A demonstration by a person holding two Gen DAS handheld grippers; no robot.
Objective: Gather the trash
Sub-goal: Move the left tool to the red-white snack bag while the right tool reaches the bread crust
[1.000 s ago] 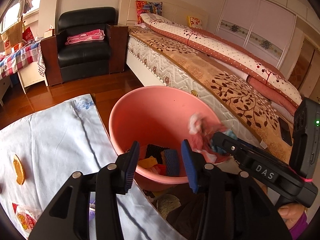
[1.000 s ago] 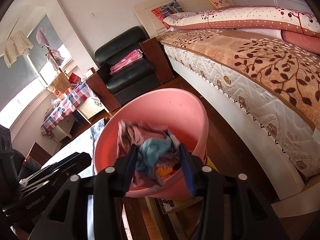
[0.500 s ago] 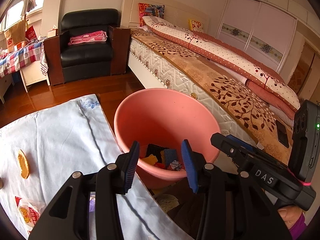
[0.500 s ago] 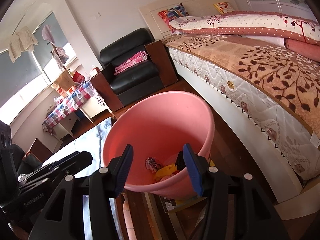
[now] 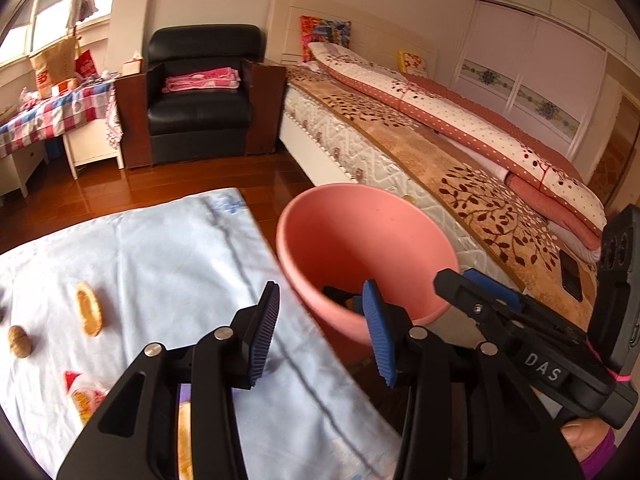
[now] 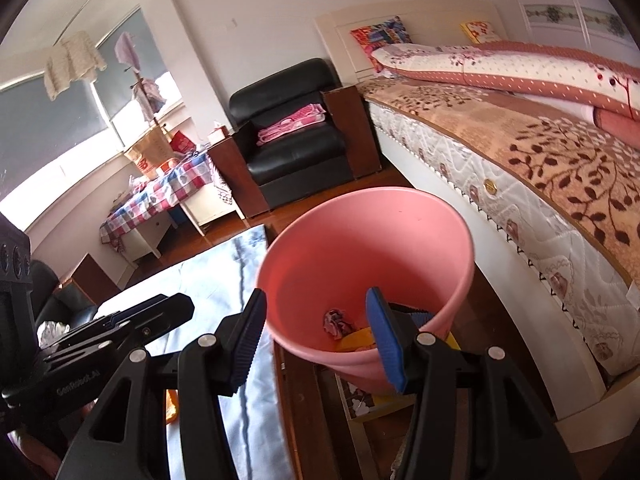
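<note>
Both tongs, left point(image 5: 320, 332) and right point(image 6: 318, 336), gape empty above the pink bucket point(image 6: 360, 248) of scraps.

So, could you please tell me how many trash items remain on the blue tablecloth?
3 clearly: an orange peel, a walnut left of it, a snack wrapper below. The left gripper may hide more.

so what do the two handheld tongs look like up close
Both tongs are matte black frames with silver rivets and ribbed blue pads. The left tongs carry no visible lettering in their own view. The right tongs have white "DAS" lettering, a pink band and a black camera block. A purple sleeve shows behind them.
</note>
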